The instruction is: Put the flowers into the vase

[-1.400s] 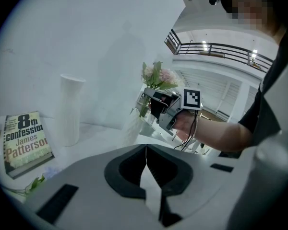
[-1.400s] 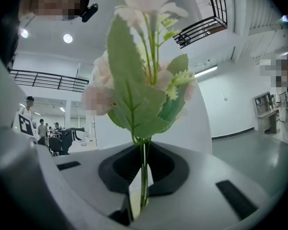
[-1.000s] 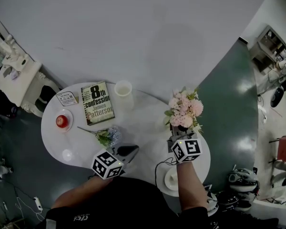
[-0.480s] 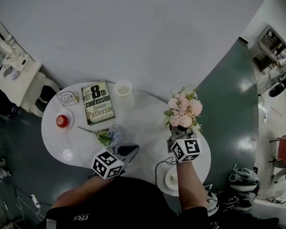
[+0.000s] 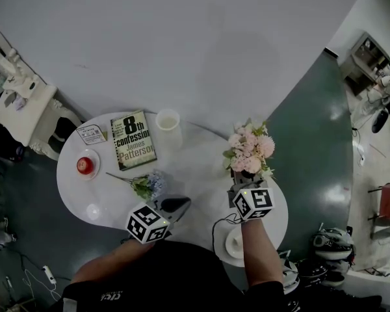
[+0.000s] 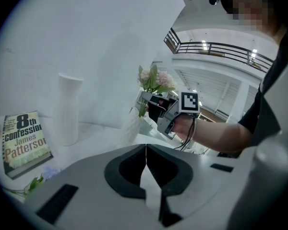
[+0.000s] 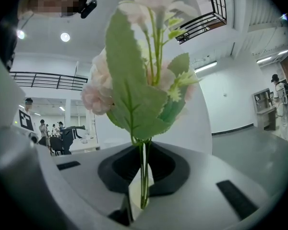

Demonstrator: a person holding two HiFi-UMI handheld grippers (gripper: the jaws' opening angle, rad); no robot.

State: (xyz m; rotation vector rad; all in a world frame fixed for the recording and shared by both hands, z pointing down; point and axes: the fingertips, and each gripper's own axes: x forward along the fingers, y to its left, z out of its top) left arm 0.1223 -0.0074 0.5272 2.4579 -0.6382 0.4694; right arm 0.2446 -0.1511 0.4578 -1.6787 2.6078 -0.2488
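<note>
My right gripper [image 5: 246, 182] is shut on the green stems of a pink flower bunch [image 5: 249, 151], held upright over the right side of the round white table [image 5: 195, 168]. In the right gripper view the stems [image 7: 143, 176] run between the closed jaws, with leaves and blossoms [image 7: 134, 80] above. A tall white vase [image 5: 168, 123] stands at the table's far edge, also in the left gripper view [image 6: 68, 110]. A blue flower sprig [image 5: 147, 186] lies on the table just ahead of my left gripper [image 5: 182, 202], which is shut and empty [image 6: 146, 148].
A paperback book [image 5: 133, 140], a small card [image 5: 91, 133] and a red apple on a saucer [image 5: 84, 166] occupy the table's left side. A cup on a saucer [image 5: 234, 244] sits at the near right edge. A ribbed white vessel [image 6: 131, 126] stands below the bunch.
</note>
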